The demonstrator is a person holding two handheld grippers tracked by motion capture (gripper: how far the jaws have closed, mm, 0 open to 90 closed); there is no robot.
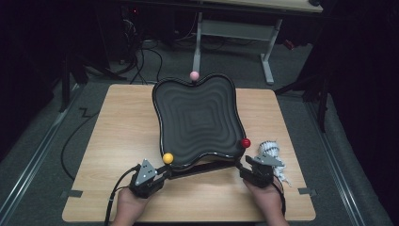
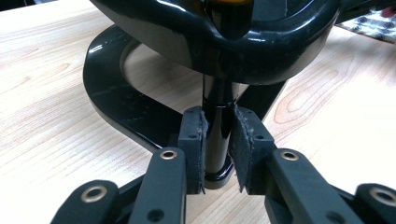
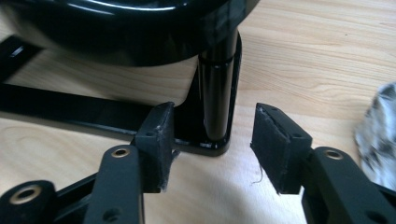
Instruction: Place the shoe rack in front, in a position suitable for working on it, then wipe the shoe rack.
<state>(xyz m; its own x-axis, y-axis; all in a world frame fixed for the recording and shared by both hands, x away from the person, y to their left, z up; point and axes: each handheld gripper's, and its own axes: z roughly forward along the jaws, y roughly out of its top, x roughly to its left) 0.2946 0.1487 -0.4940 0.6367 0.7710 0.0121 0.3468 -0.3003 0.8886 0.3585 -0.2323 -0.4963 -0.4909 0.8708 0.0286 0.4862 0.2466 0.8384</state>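
Observation:
A black wavy-rimmed tray (image 1: pixel 157 108) rests tilted on a black stand on the wooden table (image 1: pixel 117 141). Its corner posts end in a yellow ball (image 1: pixel 168 158), a red ball (image 1: pixel 245 143) and a pink ball (image 1: pixel 194 76). My left gripper (image 1: pixel 164 174) is under the yellow corner. In the left gripper view the left gripper (image 2: pixel 218 122) is shut on the near-left post (image 2: pixel 217 144), with both pads pressed to it. My right gripper (image 1: pixel 244 167) is at the red corner. There the right gripper (image 3: pixel 212 119) is open, and the near-right post (image 3: pixel 215 88) stands untouched in the gap at its tips.
A white spotted cloth (image 1: pixel 274 151) lies on the table just right of my right gripper and appears at the edge of the right gripper view (image 3: pixel 379 135). The stand's flat base bar (image 3: pixel 70 112) runs along the table. Behind the table stands a desk frame (image 1: pixel 235 30) among floor cables.

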